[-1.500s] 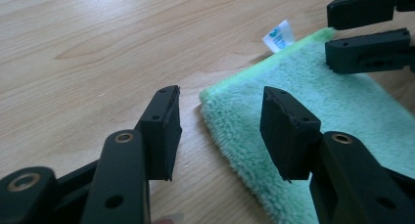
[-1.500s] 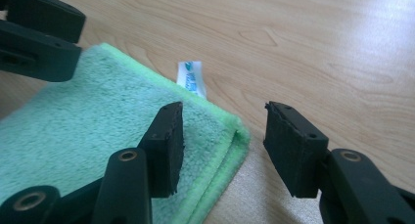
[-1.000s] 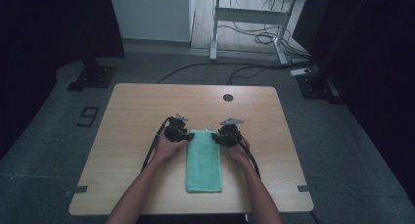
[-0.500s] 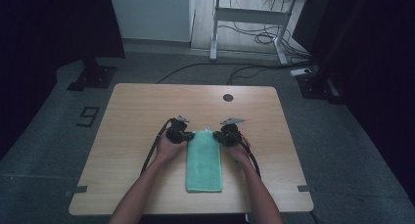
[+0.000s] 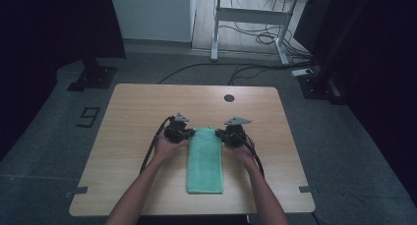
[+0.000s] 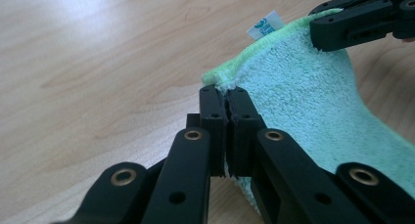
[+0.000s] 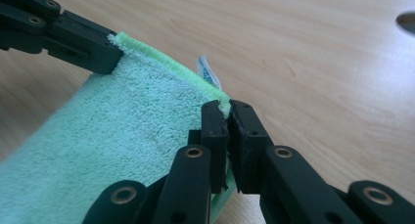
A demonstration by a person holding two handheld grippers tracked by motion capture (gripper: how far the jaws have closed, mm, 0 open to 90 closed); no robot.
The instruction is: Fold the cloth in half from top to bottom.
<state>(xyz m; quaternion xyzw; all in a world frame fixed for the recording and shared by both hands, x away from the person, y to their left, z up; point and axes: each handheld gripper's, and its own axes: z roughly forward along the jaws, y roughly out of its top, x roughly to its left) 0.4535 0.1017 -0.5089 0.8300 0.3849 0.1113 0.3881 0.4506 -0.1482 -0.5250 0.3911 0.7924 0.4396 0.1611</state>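
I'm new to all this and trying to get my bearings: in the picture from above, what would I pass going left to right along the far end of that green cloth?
Person's left hand → left black gripper → folded mint-green terry towel → right black gripper.

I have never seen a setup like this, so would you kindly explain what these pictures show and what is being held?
A person sits at a wooden table and holds a hand-operated gripper in each hand. The high view looks down from above the table. The other two pictures come from small cameras riding on each gripper, looking along its black jaws. A folded green towel lies lengthwise on the table. The left gripper is shut on the towel's far left corner, and the right gripper is shut on its far right corner, beside a small white label.
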